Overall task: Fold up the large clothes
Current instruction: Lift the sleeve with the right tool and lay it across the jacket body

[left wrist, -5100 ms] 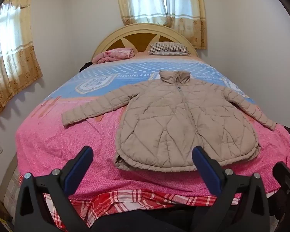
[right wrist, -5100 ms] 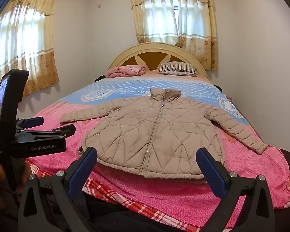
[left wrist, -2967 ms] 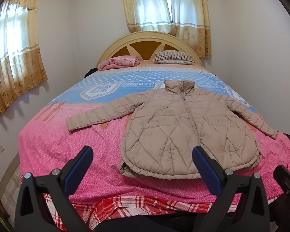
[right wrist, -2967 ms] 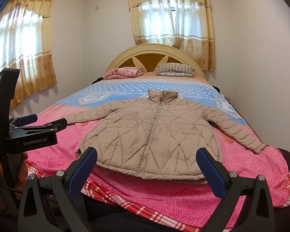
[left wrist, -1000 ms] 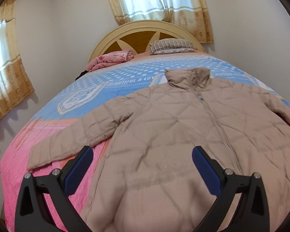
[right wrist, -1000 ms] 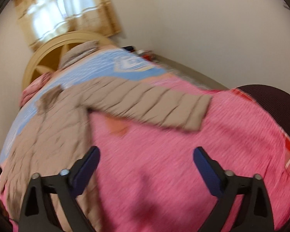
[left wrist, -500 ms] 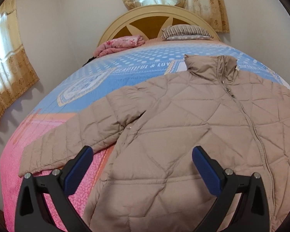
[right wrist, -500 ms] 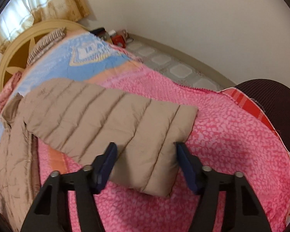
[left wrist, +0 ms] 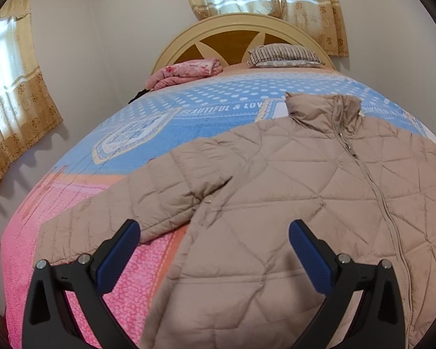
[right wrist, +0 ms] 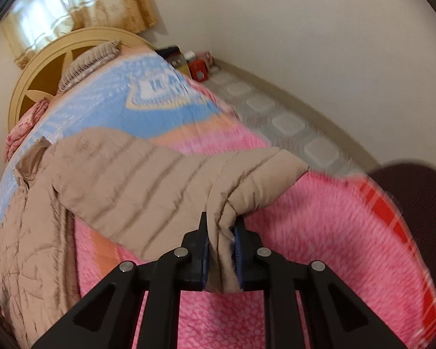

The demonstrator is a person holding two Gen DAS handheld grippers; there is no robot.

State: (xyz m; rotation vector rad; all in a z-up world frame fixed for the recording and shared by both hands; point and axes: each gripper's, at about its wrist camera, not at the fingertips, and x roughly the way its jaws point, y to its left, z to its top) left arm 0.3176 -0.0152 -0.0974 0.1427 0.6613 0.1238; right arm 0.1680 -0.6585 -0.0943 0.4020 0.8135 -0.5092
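A beige quilted jacket (left wrist: 290, 192) lies face up on the bed, zipped, collar toward the headboard. Its left sleeve (left wrist: 107, 218) stretches out over the pink blanket. My left gripper (left wrist: 213, 241) is open and empty, hovering above the jacket's left underarm and side. My right gripper (right wrist: 221, 232) is shut on the cuff end of the jacket's right sleeve (right wrist: 148, 183) and holds it bunched and lifted a little off the blanket. The jacket body shows at the left of the right wrist view (right wrist: 29, 247).
The bed has a pink and blue blanket (left wrist: 165, 122) and a round wooden headboard (left wrist: 232, 37). A striped pillow (left wrist: 284, 55) and a folded pink quilt (left wrist: 186, 71) lie at the head. A tiled floor strip (right wrist: 287, 122) with small boxes (right wrist: 189, 61) runs along the right wall.
My right gripper has closed on the right sleeve's cuff and lifted it. My left gripper has moved slightly closer to the jacket's left side and stays open.
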